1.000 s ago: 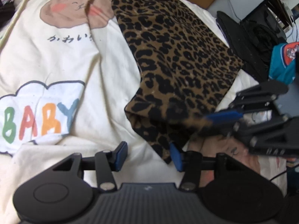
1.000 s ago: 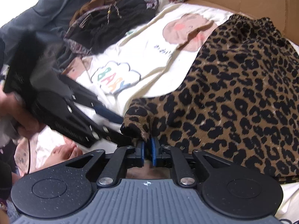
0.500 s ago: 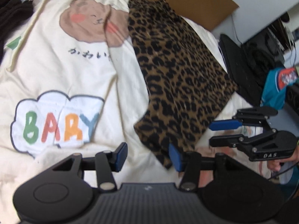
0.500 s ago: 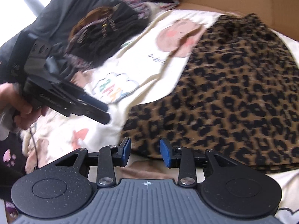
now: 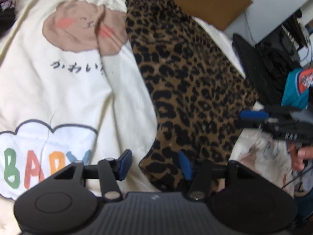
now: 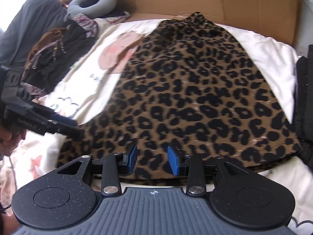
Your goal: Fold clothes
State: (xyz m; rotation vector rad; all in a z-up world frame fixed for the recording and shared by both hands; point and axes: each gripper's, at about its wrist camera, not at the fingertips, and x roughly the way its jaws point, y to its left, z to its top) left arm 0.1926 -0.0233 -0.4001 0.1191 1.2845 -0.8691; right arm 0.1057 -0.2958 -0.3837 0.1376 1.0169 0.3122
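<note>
A leopard-print garment (image 5: pixel 191 82) lies flat as a long folded strip on a cream blanket (image 5: pixel 58 88). My left gripper (image 5: pixel 155 163) is open just above the garment's near left corner; the pads do not press on the cloth. In the right wrist view the same garment (image 6: pixel 195 98) spreads wide, and my right gripper (image 6: pixel 152 158) hovers open over its near hem with nothing pinched. The right gripper (image 5: pixel 252 117) also shows beside the garment's right edge, held by a hand. The left gripper (image 6: pixel 64 125) shows at the garment's left edge.
The blanket carries a "BABY" cloud print (image 5: pixel 45 152) and a brown face print (image 5: pixel 84 25). Cardboard (image 6: pixel 215 0) stands behind the bed. A pile of dark clothes (image 6: pixel 54 58) lies at the far left. A black bag (image 5: pixel 264 58) and a teal garment (image 5: pixel 295 90) sit to the right.
My right gripper has let go of the leopard corner, opened its jaws and moved right along the hem. The left gripper drew back a little; the garment now lies flat.
</note>
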